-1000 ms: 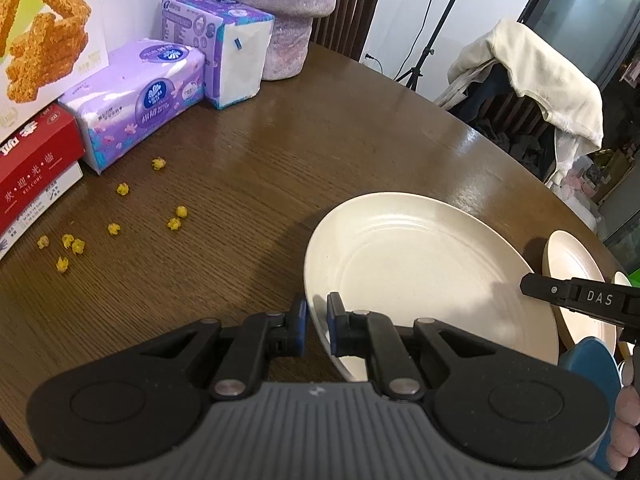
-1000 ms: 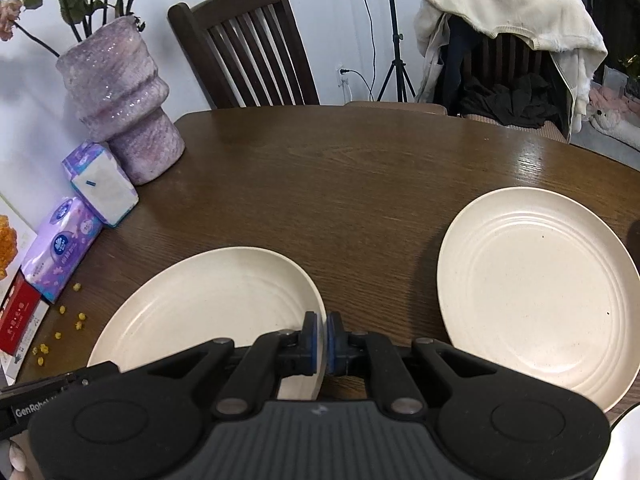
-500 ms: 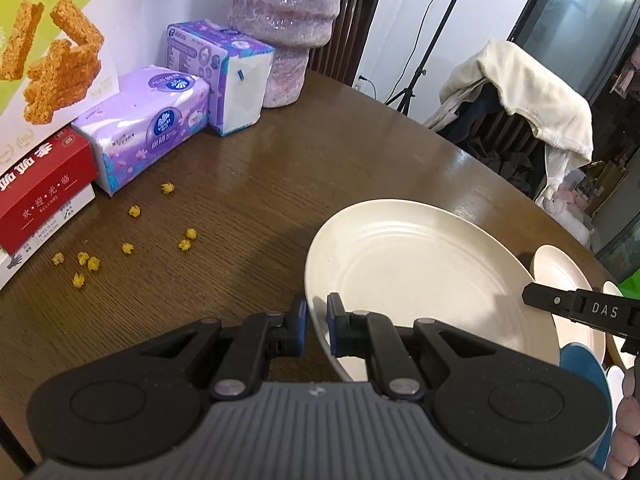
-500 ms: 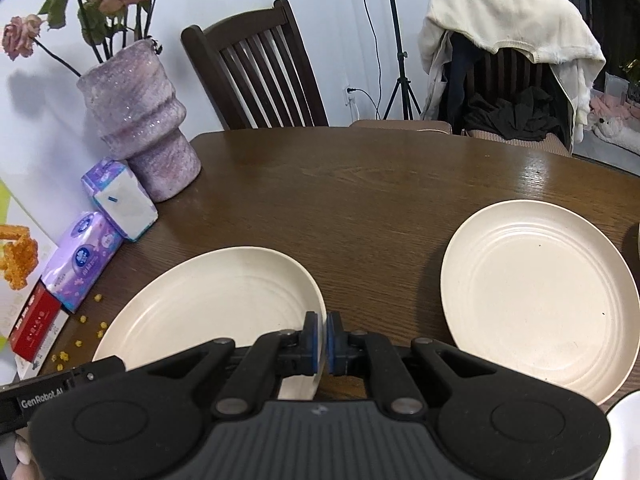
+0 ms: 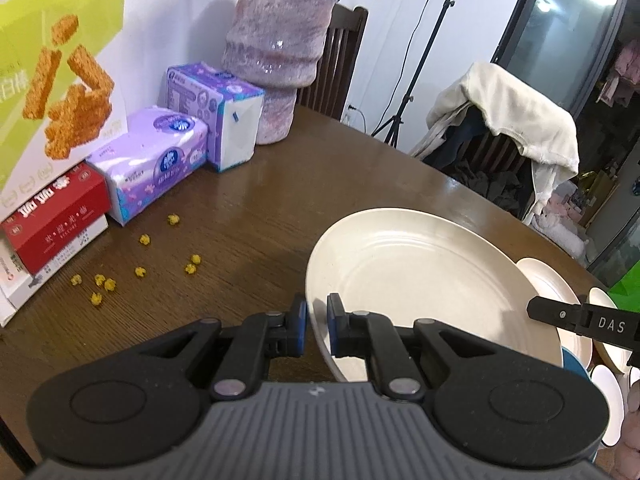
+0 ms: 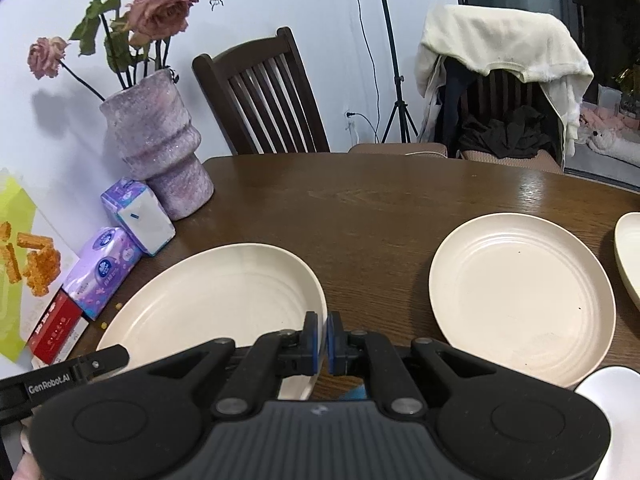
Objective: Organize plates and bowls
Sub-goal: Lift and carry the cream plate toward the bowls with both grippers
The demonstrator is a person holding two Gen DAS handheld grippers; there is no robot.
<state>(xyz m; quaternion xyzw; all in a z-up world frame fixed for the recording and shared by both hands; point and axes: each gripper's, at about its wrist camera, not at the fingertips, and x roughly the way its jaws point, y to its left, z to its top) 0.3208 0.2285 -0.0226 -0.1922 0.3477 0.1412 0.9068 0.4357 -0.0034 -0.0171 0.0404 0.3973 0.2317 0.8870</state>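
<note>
A large cream plate (image 5: pixel 420 280) hangs tilted above the brown table (image 5: pixel 260 200), held from both sides. My left gripper (image 5: pixel 317 322) is shut on its left rim. My right gripper (image 6: pixel 323 340) is shut on the opposite rim of the same plate (image 6: pixel 224 304). Each gripper shows in the other's view, the right one (image 5: pixel 580 320) and the left one (image 6: pixel 80 372). A second cream plate (image 6: pixel 520 304) lies flat on the table to the right, and a third plate (image 6: pixel 628 256) peeks in at the right edge.
A purple vase (image 6: pixel 156 148) with roses, tissue packs (image 5: pixel 160 160), a red box (image 5: pixel 56 224) and scattered yellow crumbs (image 5: pixel 140 272) crowd the table's left side. Two wooden chairs (image 6: pixel 264 96) stand behind. Something blue (image 5: pixel 576 364) lies under the held plate, and a white dish (image 6: pixel 612 392) sits at the lower right.
Both grippers have risen with the plate held between them. The views have tipped upward, so more of the vase, flowers and wall shows now.
</note>
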